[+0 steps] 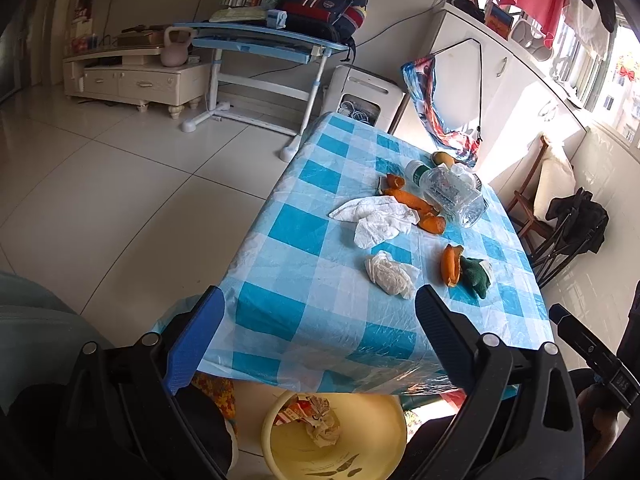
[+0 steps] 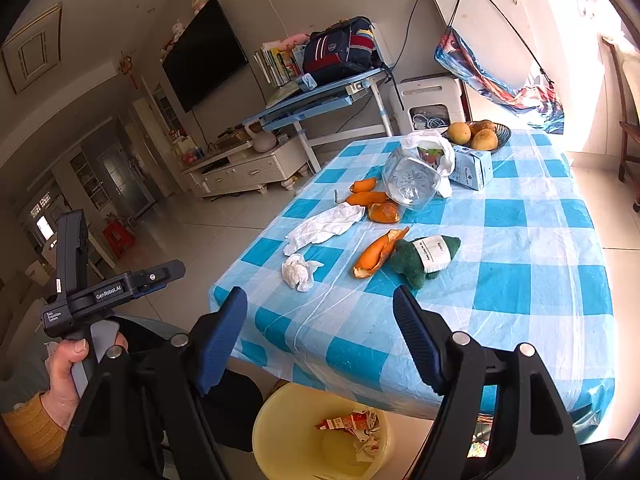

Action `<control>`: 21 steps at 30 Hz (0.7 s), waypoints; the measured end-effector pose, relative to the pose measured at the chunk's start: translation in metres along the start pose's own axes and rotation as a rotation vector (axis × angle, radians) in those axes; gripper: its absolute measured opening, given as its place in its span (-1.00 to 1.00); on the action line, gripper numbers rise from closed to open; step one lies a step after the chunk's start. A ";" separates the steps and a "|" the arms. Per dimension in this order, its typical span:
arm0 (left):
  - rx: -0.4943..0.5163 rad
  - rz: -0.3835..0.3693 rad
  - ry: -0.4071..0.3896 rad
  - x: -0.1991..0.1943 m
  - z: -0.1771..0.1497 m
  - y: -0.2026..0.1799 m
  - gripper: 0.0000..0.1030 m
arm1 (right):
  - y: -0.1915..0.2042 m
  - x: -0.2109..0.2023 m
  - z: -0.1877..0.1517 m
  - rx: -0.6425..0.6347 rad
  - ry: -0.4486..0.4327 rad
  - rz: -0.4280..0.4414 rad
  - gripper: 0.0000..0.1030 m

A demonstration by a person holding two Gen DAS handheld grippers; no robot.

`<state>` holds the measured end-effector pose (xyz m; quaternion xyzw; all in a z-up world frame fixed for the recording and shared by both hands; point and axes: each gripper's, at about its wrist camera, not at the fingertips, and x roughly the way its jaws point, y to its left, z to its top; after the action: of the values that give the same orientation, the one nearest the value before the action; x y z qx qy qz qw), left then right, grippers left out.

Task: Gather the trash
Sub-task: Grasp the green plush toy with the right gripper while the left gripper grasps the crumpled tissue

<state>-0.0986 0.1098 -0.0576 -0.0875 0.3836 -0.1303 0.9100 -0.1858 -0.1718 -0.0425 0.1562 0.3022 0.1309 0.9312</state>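
Two pairs of fingers, and both are released with nothing between them. My left fingers (image 1: 320,320) hang spread wide over the near edge of the desk (image 1: 304,320), above the bin (image 1: 280,432) on the floor below; I judge that is where they would stand to drop a piece, since the bin already has torn paper in it. My right fingers (image 2: 320,320) are apart too, though less widely, aimed down over the same near edge with the bin (image 2: 276,432) under them. I hold both low and close to the bin so each carry from the desk is short.

Just beyond my fingers lies the trash I am after. Nearest is a crumpled tissue (image 2: 299,271), alone on a white square, an easy pinch for either side. Beside it to the right is a curl of orange peel (image 2: 378,252) touching a green plush toy (image 2: 424,256) with a white label; I take the toy as no trash, so the peel wants lifting from its free end. Farther on, a flat white napkin (image 2: 324,226) spreads near more peels (image 2: 376,204), which lie against a clear bottle (image 2: 408,182) on its side. Behind it sit a plastic bag (image 2: 434,152), a small carton (image 2: 474,168) and a fruit bowl (image 2: 502,132), well away from me.

Most of the task is left, I judge: only a little is in the bin so far.
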 end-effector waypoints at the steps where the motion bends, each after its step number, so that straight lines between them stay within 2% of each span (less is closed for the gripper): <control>1: 0.009 0.005 -0.004 -0.001 0.000 -0.001 0.81 | 0.000 0.000 0.000 0.001 -0.001 -0.001 0.41; 9: 0.088 0.027 -0.016 -0.002 -0.003 -0.019 0.84 | -0.002 -0.001 0.001 0.008 -0.012 -0.015 0.45; 21: 0.127 0.030 0.000 0.002 -0.004 -0.030 0.86 | -0.005 -0.001 0.002 0.025 -0.010 -0.052 0.46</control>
<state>-0.1054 0.0808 -0.0543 -0.0236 0.3758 -0.1408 0.9157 -0.1849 -0.1774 -0.0419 0.1606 0.3032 0.1020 0.9337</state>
